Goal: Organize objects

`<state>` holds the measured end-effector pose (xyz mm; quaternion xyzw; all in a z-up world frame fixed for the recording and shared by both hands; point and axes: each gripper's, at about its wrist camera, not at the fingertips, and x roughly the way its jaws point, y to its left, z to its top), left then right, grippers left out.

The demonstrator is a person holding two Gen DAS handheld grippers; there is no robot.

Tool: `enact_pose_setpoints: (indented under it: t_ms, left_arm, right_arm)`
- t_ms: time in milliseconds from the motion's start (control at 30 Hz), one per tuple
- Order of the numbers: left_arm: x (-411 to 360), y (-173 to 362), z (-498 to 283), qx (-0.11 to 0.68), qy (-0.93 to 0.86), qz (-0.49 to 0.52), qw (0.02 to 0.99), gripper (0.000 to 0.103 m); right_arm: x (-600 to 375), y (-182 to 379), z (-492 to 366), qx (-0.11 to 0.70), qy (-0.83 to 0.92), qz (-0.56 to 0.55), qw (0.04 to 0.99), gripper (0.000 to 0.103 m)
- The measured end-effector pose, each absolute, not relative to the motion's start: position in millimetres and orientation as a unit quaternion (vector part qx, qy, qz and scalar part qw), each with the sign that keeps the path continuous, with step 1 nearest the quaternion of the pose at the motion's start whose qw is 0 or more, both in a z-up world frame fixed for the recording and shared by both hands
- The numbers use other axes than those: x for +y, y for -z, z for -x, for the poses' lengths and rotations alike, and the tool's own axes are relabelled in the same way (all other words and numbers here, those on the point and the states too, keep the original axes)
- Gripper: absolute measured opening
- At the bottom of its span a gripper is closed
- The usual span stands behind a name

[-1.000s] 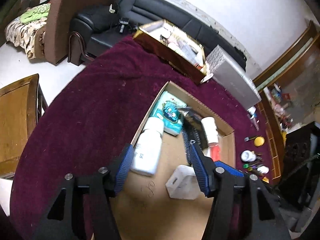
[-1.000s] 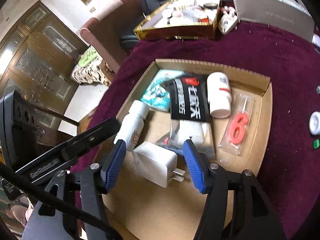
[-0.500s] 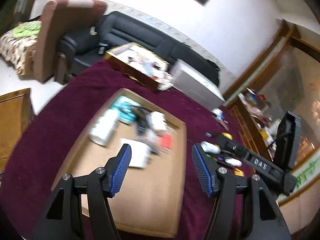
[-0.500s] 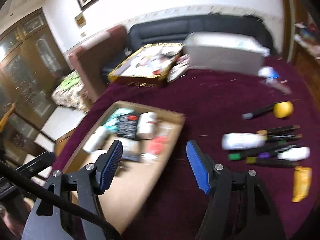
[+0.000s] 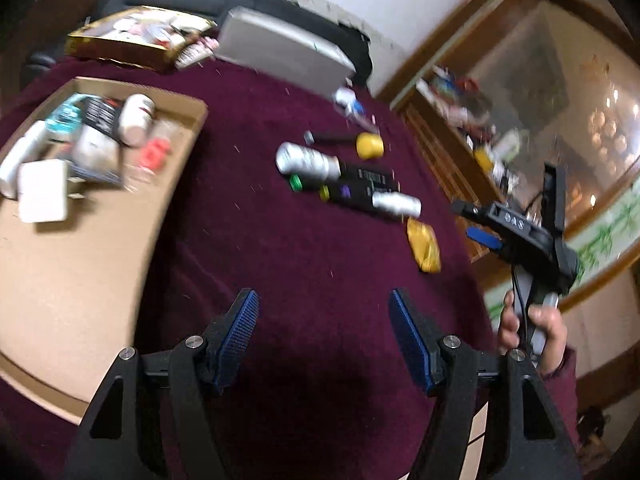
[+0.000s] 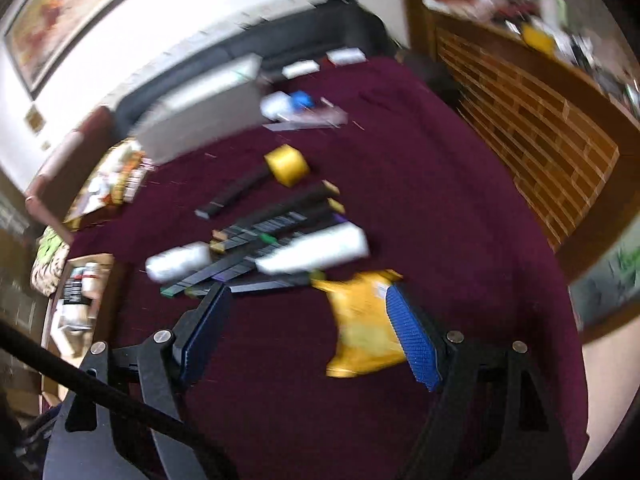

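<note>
A shallow cardboard tray (image 5: pixel 100 240) on the maroon table holds a white charger (image 5: pixel 42 192), white bottles and packets. To its right lie loose items: two white bottles (image 5: pixel 308 160), black markers (image 5: pixel 360 188), a yellow cap (image 5: pixel 370 146) and a yellow packet (image 5: pixel 424 244). My left gripper (image 5: pixel 324 332) is open and empty above bare cloth. My right gripper (image 6: pixel 308 332) is open, hovering over the yellow packet (image 6: pixel 364 320), near the markers (image 6: pixel 272 232). The right gripper also shows in the left wrist view (image 5: pixel 520 236).
A gold box (image 5: pixel 128 40) and a grey box (image 5: pixel 280 48) stand at the table's far edge before a black sofa. A wooden cabinet (image 6: pixel 532 132) stands along the right side. A blue-capped item (image 6: pixel 292 104) lies at the back.
Both grippers have swung right, away from the cardboard tray toward the loose markers and bottles. The right gripper now hovers over the yellow packet. Both stay open and empty.
</note>
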<state>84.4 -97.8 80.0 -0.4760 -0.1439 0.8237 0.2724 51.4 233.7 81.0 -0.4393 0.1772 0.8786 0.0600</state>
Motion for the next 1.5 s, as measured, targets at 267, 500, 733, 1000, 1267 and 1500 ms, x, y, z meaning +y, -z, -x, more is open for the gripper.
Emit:
enact_pose_setpoints:
  t_ms: [267,500,733,1000,1267,1500]
  left_arm:
    - [-75,-61,-84,-0.131,-0.816,0.502,0.256,0.061]
    - [-79,-55,-84,-0.135,-0.815,0.506,0.248,0.061]
    - [-88,-46,-76,-0.159,-0.806,0.516,0.243,0.061]
    - [-92,-46,-77,-0.163,-0.806,0.514,0.242,0.061]
    - [-88,-50,-85,-0.156,-0.806,0.512,0.254,0.061]
    - [-92,-48,-82,-0.161,-0.805,0.511,0.254,0.061]
  right_arm:
    - [238,-57,-33,0.233,-0.863,0.448,-0.012,0.079]
    - [199,-33,29,0.229,-0.834,0.490,-0.107,0.079]
    - [190,-23,33,0.231,-0.813,0.518,-0.133,0.081]
    - [170,-44,17,0.229,-0.814,0.499,-0.190,0.083]
    - [168,-8,63,0.172,-0.809,0.553,-0.104,0.086]
    - [153,-7,31,0.218,-0.764,0.592,-0.133,0.093]
